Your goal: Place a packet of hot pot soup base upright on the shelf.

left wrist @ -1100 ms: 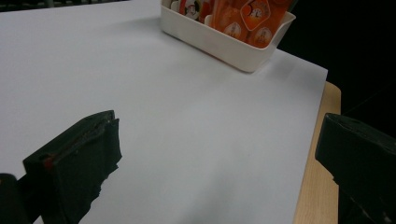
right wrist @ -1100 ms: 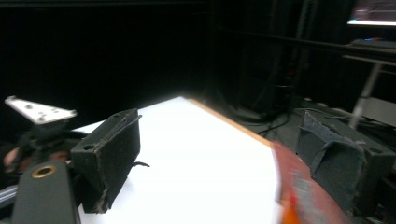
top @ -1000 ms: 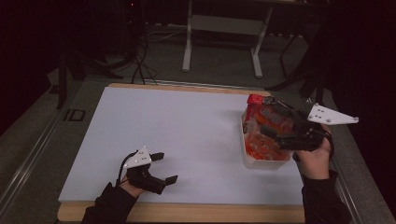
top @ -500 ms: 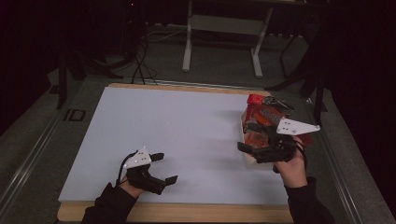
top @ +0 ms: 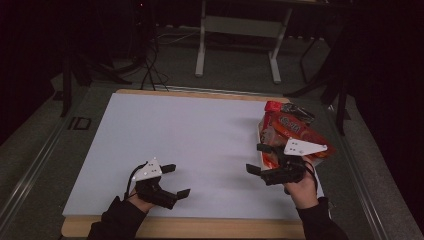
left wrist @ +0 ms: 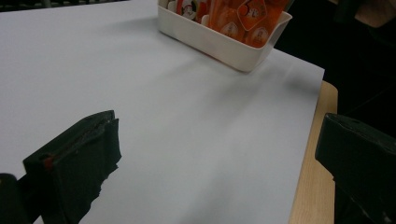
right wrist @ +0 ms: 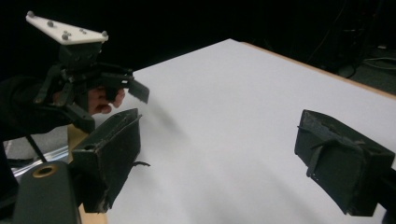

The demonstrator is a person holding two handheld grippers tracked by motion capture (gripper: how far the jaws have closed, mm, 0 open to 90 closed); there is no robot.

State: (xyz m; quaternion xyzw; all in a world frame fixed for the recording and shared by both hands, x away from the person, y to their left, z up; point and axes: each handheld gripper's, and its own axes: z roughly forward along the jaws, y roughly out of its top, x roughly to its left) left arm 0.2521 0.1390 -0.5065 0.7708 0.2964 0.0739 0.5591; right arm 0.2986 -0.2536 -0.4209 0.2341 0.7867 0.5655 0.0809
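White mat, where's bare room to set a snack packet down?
The white mat is bare from its far edge down to the left gripper and across to the right gripper. It is crowded only at the right edge, around the white bin stuffed with snack packets.

The bench (top: 200,135) has a plain white top edged in pale wood. A white bin (left wrist: 219,39) holds orange-and-red snack packets (top: 287,127) printed with white labels. Both the left gripper (top: 172,180) and the right gripper (top: 260,159) are black, each topped by a pale grey plate with dark dots.
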